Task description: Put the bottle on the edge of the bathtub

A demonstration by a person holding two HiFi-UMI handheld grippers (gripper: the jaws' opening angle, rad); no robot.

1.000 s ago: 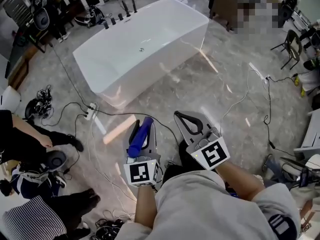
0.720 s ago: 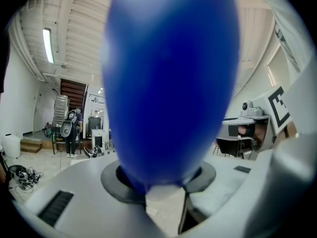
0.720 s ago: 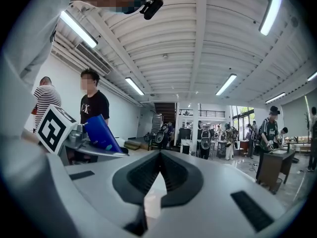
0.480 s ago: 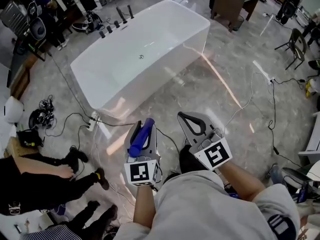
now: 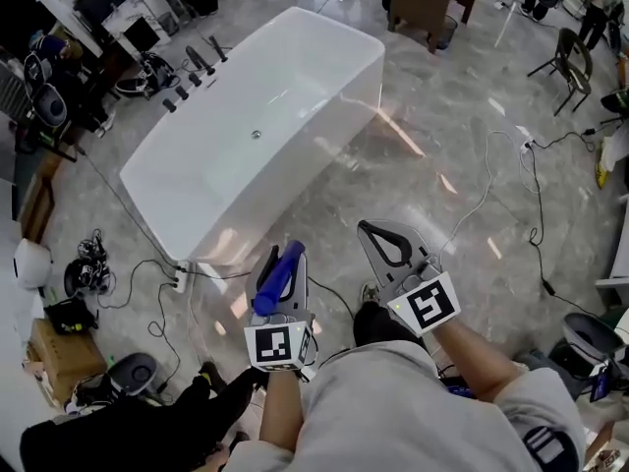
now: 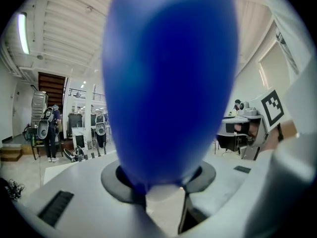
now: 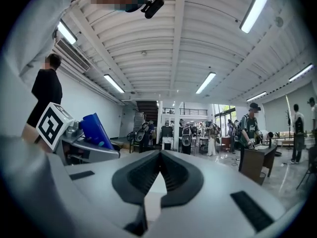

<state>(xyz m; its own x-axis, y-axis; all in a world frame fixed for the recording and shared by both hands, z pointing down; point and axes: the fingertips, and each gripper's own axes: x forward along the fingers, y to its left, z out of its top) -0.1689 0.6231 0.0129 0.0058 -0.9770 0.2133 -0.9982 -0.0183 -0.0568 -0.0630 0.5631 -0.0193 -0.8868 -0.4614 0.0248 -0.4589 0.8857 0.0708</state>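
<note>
Head view: left gripper (image 5: 286, 264) is clamped on the blue bottle (image 5: 273, 288), which lies along the jaws with its far end poking just past the tips. Right gripper (image 5: 378, 232) sits just beside it, jaws closed together, nothing in them. Both are held out over the marble floor (image 5: 442, 165), pointing toward the white bathtub (image 5: 295, 180), which is well ahead of the tips and apart from both. The bottle is not on the tub edge; it is in the left gripper. Dark tap fittings (image 5: 192, 67) stand along the tub's far-left rim. Cables (image 5: 491, 185) trail over the floor right of the right gripper. Only this view shows the tub and the gap to it.

Left gripper view: the bottle fills nearly the whole frame and blocks what is ahead. The black pads wrap its lower part, so the grip is clear here. At its right edge the right gripper's marker cube (image 6: 272, 108) shows.

Right gripper view: the black pads meet at the tip with nothing between them. To its left are the held bottle and the left gripper's marker cube (image 7: 49, 125). Ahead and right are a brown desk (image 7: 255, 165) and a standing person (image 7: 249, 128).
</note>
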